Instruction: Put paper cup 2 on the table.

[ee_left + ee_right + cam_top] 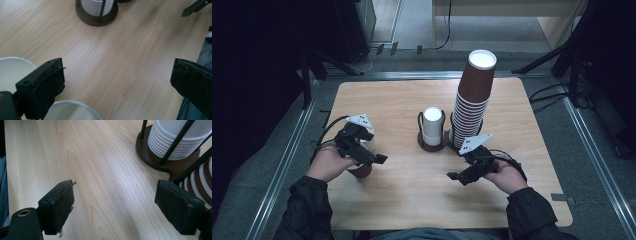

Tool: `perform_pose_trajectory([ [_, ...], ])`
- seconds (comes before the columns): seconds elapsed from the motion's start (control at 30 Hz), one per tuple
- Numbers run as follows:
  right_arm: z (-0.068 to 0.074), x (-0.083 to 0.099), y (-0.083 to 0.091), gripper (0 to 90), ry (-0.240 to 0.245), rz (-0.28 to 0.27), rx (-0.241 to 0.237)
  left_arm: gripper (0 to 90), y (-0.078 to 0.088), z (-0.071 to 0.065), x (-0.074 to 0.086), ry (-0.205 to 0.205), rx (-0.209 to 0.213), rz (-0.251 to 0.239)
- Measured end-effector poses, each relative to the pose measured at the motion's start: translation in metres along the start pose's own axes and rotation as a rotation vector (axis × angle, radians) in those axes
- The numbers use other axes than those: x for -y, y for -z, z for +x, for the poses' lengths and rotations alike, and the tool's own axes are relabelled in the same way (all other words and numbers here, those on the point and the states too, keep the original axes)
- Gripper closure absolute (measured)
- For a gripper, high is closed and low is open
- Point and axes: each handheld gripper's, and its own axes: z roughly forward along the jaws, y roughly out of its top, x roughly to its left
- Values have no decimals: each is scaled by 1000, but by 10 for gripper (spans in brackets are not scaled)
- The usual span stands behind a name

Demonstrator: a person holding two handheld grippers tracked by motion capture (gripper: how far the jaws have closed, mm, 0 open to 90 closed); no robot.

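Your left gripper (373,155) hangs over the near left of the table (412,200), its jaws spread wide and holding nothing. Right under it stand the cups (362,170) you are working on: in the left gripper view two white rims show, one cup (12,72) to the left of the left jaw and another (72,110) just below it. Whether the jaw touches either rim is hard to tell.

Your right gripper (459,176) is near the right middle, jaws likewise wide apart and empty, just in front of the holder (155,157) with the white stack (432,125) and the tall brown stack (472,95).

These look like paper cups, so expect them to be very light, thin-walled and easy to crush. A hard squeeze would probably buckle the wall; a loose one may let the waxy side slip. Best to take one across the body just under the rolled rim, where the paper is stiffest, one jaw on each side, and close only until it stops giving. Since the two stand close together, come down square so the outer jaw does not knock the neighbour over
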Motion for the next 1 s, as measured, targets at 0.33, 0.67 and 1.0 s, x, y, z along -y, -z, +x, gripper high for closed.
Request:
perform_pose_trajectory([
  [0.33,3,1,-1,161,6,5,-3,0,-28,-17,-15,-37,25,22],
  [0.67,4,1,-1,161,10,3,-4,0,-57,-37,-23,-90,20,64],
  [1.0,7,1,-4,161,18,16,-12,0,-78,-52,-28,-109,33,41],
])
